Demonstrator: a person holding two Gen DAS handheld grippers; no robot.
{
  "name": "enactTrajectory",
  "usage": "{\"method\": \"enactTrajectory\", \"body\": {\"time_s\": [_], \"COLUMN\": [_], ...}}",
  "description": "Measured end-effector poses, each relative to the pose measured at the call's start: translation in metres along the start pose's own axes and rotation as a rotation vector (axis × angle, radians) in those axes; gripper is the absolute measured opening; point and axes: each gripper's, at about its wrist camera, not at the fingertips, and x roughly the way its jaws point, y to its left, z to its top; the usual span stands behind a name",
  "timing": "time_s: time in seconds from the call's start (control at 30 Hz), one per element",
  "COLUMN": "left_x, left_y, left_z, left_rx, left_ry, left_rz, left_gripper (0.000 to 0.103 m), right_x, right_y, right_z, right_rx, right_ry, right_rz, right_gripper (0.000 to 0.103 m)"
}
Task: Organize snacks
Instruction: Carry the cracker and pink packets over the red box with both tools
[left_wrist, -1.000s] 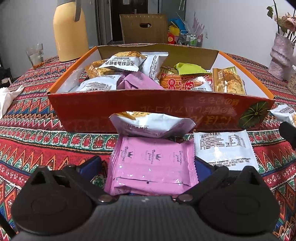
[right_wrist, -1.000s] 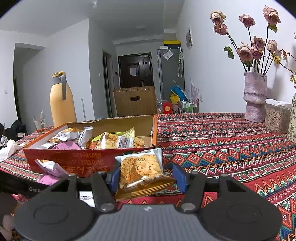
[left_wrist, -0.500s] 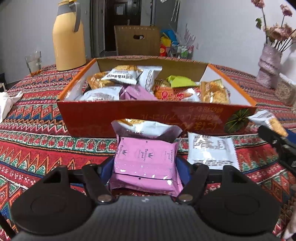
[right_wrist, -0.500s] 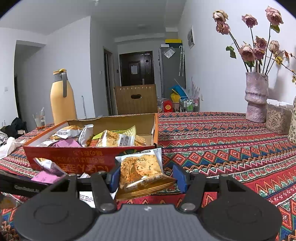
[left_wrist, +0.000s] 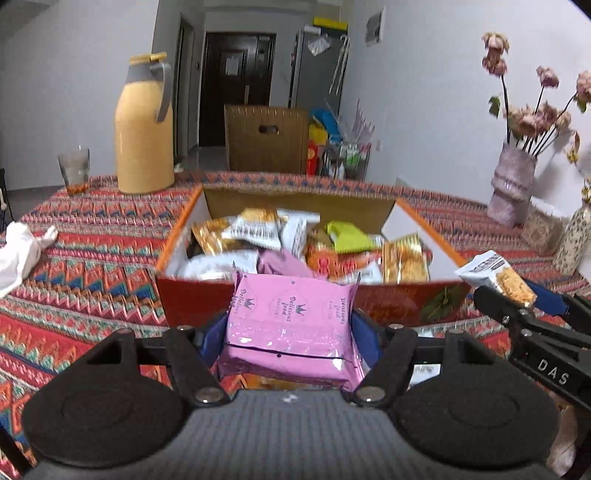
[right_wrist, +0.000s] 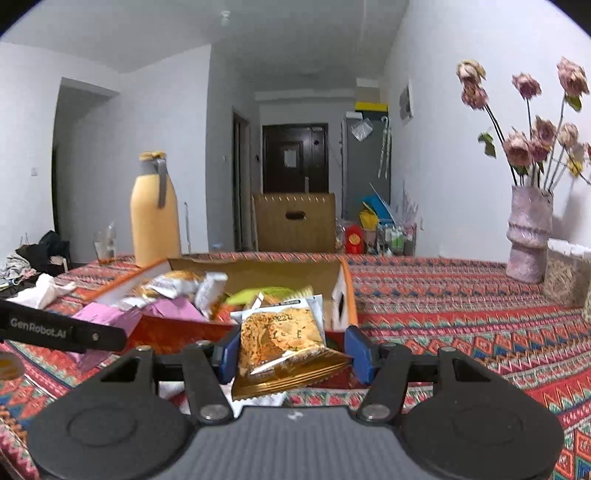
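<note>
The left hand-held gripper (left_wrist: 291, 332) is clamped on a pink snack packet (left_wrist: 291, 325); its blue pads press the two side edges of the packet, which is lifted off the counter (left_wrist: 92, 258) and hangs just before the near wall of the snack box (left_wrist: 184, 302). The right hand-held gripper (right_wrist: 291, 350) is clamped on an orange cracker packet (right_wrist: 280, 343), also held in the air, near the right near corner of the box. In the left wrist view this packet shows at the right, just beside the box's right wall.

The open box stands about the middle of the counter and is full of mixed packets. Toward the far left corner of the counter stand a yellow jug (left_wrist: 144, 129) and a glass (left_wrist: 74, 170). At the right edge stands a vase with flowers (left_wrist: 513, 184).
</note>
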Motion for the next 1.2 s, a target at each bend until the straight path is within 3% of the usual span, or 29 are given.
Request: {"method": "enactTrajectory", "body": {"time_s": [0.43, 0.9, 1.2], "left_x": [0.005, 0.060, 0.103], "left_y": [0.015, 0.023, 0.042], "left_z": [0.054, 0.092, 0.089], "left_rx": [-0.002, -0.032, -0.085], "left_ry": [-0.101, -0.114, -0.078], "left_rz": [0.034, 0.048, 0.066], "left_gripper": [0.071, 0.071, 0.071], "right_x": [0.026, 0.097, 0.139], "right_y": [0.019, 0.020, 0.016], "right_z": [0.041, 0.076, 0.063], "right_rx": [-0.001, 0.035, 0.072], "right_ry": [-0.055, -0.057, -0.011], "right_rz": [0.004, -0.028, -0.036], "right_gripper": [0.058, 0.058, 0.058]}}
